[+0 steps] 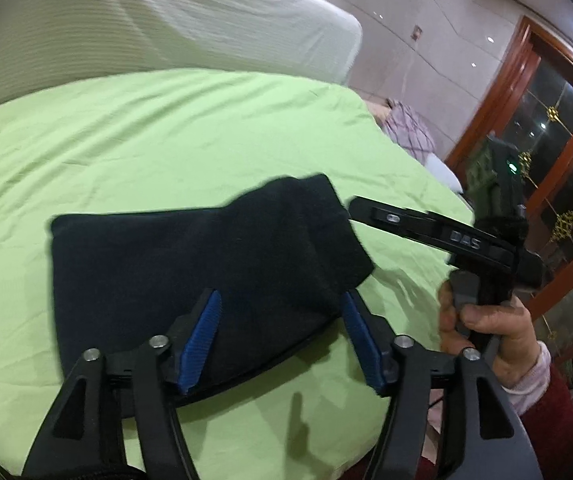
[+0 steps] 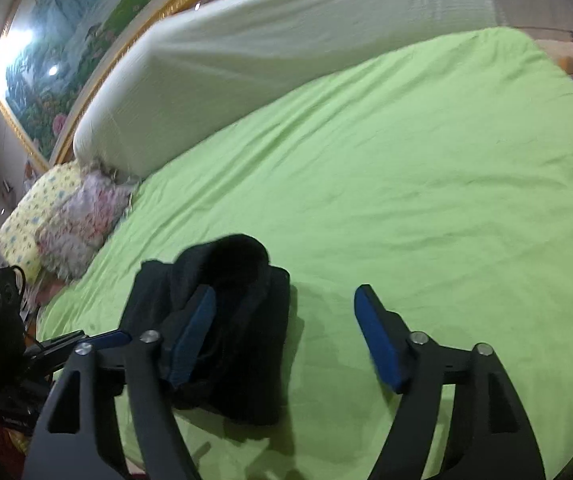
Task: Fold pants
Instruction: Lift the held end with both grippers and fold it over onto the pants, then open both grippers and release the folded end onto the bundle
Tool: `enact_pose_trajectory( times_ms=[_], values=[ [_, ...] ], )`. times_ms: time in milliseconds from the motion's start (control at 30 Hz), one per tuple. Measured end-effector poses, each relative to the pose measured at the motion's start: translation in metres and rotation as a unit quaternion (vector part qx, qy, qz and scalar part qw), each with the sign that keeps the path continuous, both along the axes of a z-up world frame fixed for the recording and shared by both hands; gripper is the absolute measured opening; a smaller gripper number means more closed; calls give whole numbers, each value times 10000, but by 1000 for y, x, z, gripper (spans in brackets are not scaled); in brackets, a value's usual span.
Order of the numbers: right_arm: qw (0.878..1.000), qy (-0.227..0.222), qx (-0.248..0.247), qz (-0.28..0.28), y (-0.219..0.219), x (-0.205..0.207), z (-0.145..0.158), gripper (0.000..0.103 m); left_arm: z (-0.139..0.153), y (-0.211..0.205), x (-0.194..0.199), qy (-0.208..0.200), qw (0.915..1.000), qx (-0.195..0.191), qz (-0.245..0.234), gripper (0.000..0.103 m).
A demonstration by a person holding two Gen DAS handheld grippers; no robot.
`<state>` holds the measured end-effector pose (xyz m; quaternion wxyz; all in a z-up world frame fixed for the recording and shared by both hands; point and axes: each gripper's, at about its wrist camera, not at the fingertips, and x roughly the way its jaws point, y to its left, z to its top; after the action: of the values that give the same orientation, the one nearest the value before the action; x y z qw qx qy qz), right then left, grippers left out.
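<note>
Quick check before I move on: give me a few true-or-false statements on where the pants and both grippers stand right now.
1. The pants lie folded into a compact dark bundle on the green sheet. True.
2. The left gripper is shut on the pants. False: its fingers are spread open above the bundle's near edge.
3. The right gripper is open. True.
4. The pants are spread out flat at full length. False: they are folded up small.
5. A white bolster lies at the sheet's far side. True.
</note>
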<state>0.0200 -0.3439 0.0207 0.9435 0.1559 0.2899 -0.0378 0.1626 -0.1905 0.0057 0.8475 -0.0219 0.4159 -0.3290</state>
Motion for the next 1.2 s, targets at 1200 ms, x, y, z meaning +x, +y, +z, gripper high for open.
enact_pose_trajectory(
  times_ms=[1200],
  values=[
    [9861, 429, -1274, -982, 34, 6, -43, 80, -81, 88, 88, 1051, 9804, 75, 1666, 79]
  ],
)
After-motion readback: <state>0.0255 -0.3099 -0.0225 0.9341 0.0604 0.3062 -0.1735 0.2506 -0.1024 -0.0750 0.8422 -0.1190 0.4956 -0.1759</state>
